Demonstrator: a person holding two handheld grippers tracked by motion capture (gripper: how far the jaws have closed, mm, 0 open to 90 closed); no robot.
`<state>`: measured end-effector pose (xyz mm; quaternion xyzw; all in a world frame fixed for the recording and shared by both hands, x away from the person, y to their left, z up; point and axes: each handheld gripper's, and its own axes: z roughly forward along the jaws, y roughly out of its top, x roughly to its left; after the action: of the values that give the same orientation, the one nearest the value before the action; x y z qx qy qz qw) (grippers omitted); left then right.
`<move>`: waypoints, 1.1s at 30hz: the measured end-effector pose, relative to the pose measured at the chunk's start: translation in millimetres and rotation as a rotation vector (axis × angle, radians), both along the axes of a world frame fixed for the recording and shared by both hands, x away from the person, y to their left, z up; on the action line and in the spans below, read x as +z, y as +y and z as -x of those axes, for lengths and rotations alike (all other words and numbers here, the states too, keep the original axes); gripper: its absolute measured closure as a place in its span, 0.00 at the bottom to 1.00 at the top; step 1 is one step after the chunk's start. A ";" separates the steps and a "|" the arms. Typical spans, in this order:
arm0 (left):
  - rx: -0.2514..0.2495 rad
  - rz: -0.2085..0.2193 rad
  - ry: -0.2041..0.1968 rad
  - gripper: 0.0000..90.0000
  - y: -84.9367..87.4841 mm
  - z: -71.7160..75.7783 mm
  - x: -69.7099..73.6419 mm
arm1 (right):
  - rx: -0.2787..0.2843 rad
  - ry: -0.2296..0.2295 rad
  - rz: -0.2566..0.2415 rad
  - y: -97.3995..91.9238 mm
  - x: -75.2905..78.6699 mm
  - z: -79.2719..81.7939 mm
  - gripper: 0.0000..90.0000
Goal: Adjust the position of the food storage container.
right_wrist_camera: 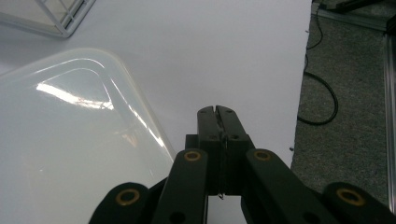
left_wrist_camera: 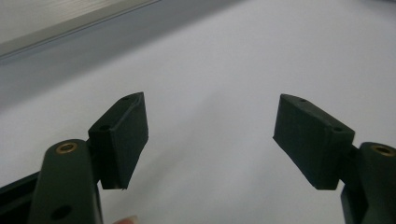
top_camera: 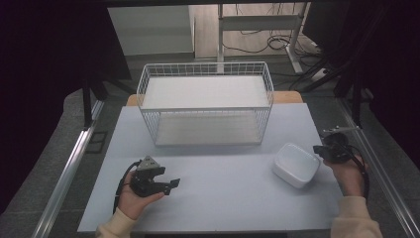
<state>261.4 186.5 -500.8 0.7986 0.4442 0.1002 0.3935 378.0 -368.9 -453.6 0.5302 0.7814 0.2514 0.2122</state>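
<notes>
A person is sitting at the near edge of a pale tabletop (top_camera: 208,163), holding 1 gripper in each hand.

The left gripper (top_camera: 168,185) is resting low over the near left part of the tabletop, gripped by the left hand (top_camera: 132,196), with its grey three-cornered plate facing up and its cable looping back toward the wrist. In the left gripper view its 2 black jaws are standing spread wide, with bare tabletop showing in the gap between the pads (left_wrist_camera: 122,140). They are holding nothing and touching nothing.

The right gripper (top_camera: 319,149) is sitting at the right edge of the tabletop, held by the right hand (top_camera: 349,176). In the right gripper view its 2 jaws are pressed together with only a thin seam between them, and nothing is pinched there. The jaw tips are lying just beside the rim of a white, rounded-square container (top_camera: 296,164), which is resting on the near right part of the tabletop; from these views it cannot be told whether they are touching it. In the right gripper view the container's glossy translucent surface (right_wrist_camera: 70,140) is lying to the left of the jaws.

A white wire basket (top_camera: 205,103) with 2 levels is standing at the far edge of the tabletop, centred, well apart from both grippers.
</notes>
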 end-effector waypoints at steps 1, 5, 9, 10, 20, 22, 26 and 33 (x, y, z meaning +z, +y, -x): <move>0.000 0.001 0.001 0.29 0.0 -0.1 -0.2 | 0.002 0.005 0.007 0.3 -1.1 -0.4 1.00; 0.002 0.001 0.001 0.29 0.8 0.2 0.6 | 0.007 0.045 0.040 5.3 -4.1 0.0 1.00; 0.004 0.005 0.003 0.29 1.2 -0.1 0.5 | 0.002 0.064 0.075 12.7 -3.5 3.7 1.00; 0.003 0.003 0.003 0.29 0.9 -0.1 0.3 | 0.010 0.068 0.077 13.8 -3.9 4.7 1.00; 0.005 -0.006 0.005 0.29 -0.5 -0.5 -1.3 | 0.090 0.149 0.033 31.4 -10.9 25.2 1.00; 0.005 -0.007 0.005 0.29 -0.6 -0.4 -1.5 | 0.095 0.150 0.029 35.3 -11.3 28.1 1.00; 0.005 -0.009 -0.001 0.29 0.0 0.8 0.3 | 0.112 0.155 0.031 48.9 -8.8 32.7 1.00; 0.008 -0.009 0.006 0.29 1.5 -0.8 -1.6 | 0.134 0.161 0.036 64.1 -6.1 39.7 1.00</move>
<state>262.3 188.0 -502.4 0.7990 0.4482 0.1013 0.3879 338.3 -304.8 -459.7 0.4912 0.8341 0.2078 0.1408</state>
